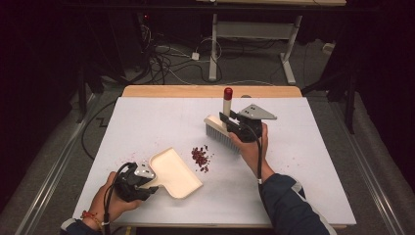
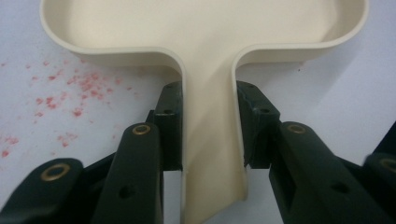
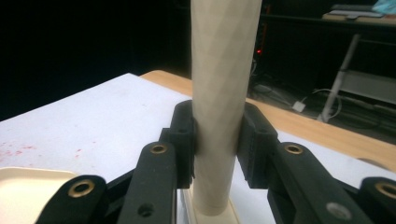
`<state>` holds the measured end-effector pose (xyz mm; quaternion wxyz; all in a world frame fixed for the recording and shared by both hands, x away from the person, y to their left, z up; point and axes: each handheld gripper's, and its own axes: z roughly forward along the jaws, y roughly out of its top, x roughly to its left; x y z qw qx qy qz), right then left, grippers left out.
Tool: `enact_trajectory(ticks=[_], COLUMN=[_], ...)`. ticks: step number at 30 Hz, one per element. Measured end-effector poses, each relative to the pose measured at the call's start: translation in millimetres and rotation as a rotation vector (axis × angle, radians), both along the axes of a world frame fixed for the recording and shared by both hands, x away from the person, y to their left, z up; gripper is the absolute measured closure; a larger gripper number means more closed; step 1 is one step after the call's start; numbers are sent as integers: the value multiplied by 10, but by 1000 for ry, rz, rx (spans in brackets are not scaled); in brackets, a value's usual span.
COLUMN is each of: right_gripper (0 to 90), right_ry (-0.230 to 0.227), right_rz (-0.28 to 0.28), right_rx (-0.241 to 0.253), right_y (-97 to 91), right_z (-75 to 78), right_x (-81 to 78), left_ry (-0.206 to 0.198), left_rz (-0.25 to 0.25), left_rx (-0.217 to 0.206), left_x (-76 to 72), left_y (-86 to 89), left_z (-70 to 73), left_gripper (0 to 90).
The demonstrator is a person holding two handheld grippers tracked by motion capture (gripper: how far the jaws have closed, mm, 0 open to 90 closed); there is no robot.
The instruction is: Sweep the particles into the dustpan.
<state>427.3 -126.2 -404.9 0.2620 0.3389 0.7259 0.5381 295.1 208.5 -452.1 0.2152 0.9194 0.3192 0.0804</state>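
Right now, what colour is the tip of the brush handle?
Red tip, best in the high view.

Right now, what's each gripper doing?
Left gripper: shut on the dustpan handle.
Right gripper: shut on the brush handle.

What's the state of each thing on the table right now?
Dustpan: flat on the table, empty, handle clamped.
Brush: bristles down, handle upright.
Red crumbs: loose pile between dustpan and brush, not swept.
Left gripper: shut on dustpan handle.
Right gripper: shut on brush handle.
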Motion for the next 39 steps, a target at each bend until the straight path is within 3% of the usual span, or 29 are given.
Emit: enact_trajectory(ticks=[4, 15, 21, 32, 39], right_gripper=[708, 706, 704, 703, 700], right_ry=[18, -4, -16, -3, -24], right_rz=[33, 104, 98, 138, 114], right_rx=[-4, -4, -29, -29, -61], right_y=[126, 347, 444, 508, 579], right_z=[-70, -136, -151, -149, -174], right_x=[-12, -268, -387, -558, -681], left_ry=[3, 13, 19, 35, 45], left_rz=[-1, 16, 27, 48, 81], left_rx=[-2, 11, 14, 9, 20], left_x=[10, 13, 11, 16, 35], left_y=[-23, -126, -179, -222, -354], left_z=[-21, -75, -94, -125, -137], left_gripper=[642, 641, 641, 641, 641])
